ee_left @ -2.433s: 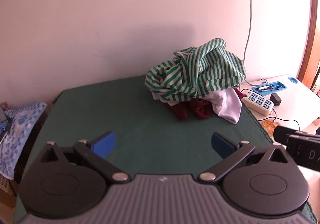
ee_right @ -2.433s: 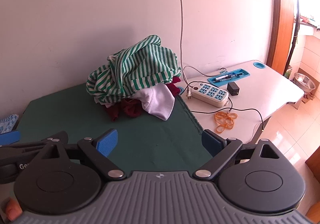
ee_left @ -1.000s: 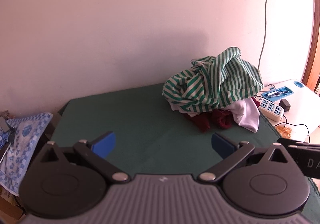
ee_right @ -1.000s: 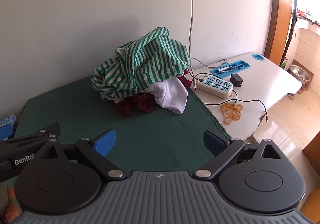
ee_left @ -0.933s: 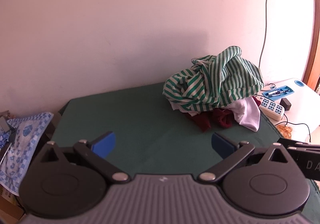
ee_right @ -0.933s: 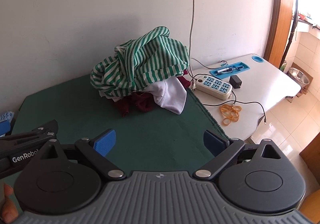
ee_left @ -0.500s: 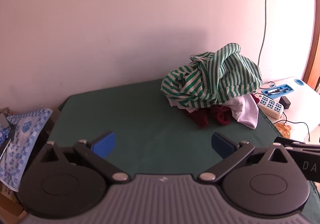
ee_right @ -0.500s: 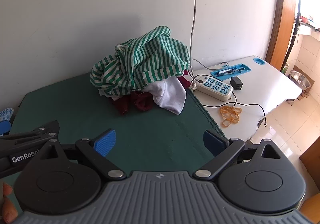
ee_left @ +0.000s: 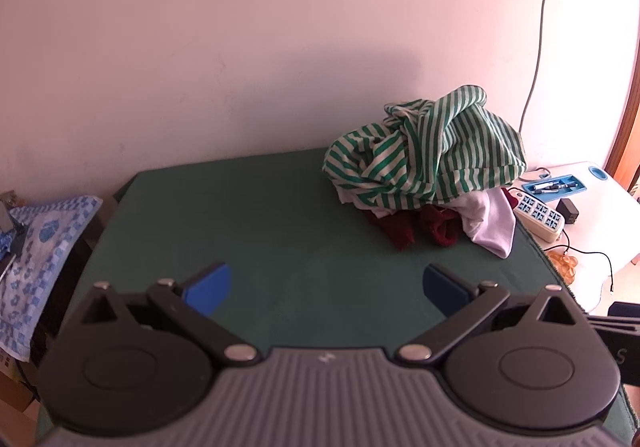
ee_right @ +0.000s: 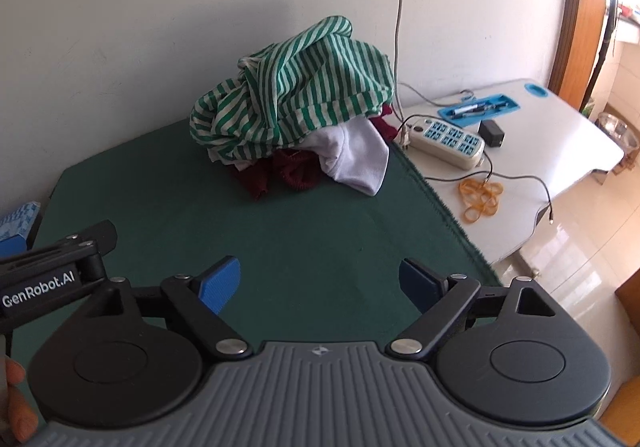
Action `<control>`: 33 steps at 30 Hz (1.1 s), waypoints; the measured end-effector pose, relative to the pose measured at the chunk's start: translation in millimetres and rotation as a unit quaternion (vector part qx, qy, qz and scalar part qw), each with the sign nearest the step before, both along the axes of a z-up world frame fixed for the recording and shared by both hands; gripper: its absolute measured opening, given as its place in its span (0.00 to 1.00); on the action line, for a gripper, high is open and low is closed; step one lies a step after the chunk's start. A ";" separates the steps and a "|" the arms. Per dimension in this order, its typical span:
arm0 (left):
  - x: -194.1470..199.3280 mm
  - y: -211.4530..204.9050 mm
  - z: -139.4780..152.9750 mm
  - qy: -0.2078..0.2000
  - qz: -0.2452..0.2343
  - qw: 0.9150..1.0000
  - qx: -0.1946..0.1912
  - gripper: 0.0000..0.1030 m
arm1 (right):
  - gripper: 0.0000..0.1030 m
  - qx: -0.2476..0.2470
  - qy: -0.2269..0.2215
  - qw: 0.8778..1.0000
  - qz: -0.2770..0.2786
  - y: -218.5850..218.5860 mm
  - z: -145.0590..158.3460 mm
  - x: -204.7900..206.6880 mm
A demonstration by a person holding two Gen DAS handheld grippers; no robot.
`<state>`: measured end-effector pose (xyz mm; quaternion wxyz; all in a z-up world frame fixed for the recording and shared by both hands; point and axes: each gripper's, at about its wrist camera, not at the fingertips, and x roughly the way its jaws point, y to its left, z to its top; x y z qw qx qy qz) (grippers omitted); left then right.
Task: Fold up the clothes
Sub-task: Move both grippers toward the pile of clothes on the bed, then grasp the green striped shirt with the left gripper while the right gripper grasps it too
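Observation:
A heap of clothes sits at the far right of the green table (ee_left: 248, 215), against the wall: a green-and-white striped garment (ee_left: 428, 151) (ee_right: 296, 99) on top, a white one (ee_left: 490, 219) (ee_right: 352, 155) and a dark red one (ee_left: 416, 223) (ee_right: 280, 171) under it. My left gripper (ee_left: 326, 285) hangs open over the near table edge, well short of the heap. My right gripper (ee_right: 320, 281) is open too, with nothing between its fingers. The left gripper's body (ee_right: 52, 275) shows at the right wrist view's left edge.
A white side table (ee_right: 560, 143) stands to the right, with a power strip (ee_right: 446, 141), a blue pen tray (ee_right: 478, 109), a black adapter (ee_right: 492, 133), cables and orange rubber bands (ee_right: 480, 197). A blue patterned cloth (ee_left: 36, 247) lies left of the table. A thumb (ee_right: 16, 403) shows bottom left.
Both grippers have drifted a little relative to the heap, which now sits slightly higher and further right in the left wrist view. Both stay open; the clothes have not moved.

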<state>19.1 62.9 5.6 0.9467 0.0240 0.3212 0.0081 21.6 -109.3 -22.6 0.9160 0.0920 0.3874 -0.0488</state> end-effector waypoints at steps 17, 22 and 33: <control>3.6 22.9 -9.9 0.020 0.009 1.000 0.004 1.00 | 0.94 -0.004 0.017 1.000 0.009 14.6 -11.8 4.8; 8.5 34.4 -11.9 0.025 0.008 1.000 -0.001 1.00 | 0.84 -0.030 0.024 0.999 0.022 18.4 -3.2 22.0; 69.1 31.6 -23.7 0.015 -0.044 0.999 0.024 1.00 | 0.77 -0.011 -0.026 1.000 0.008 -21.3 -8.0 84.8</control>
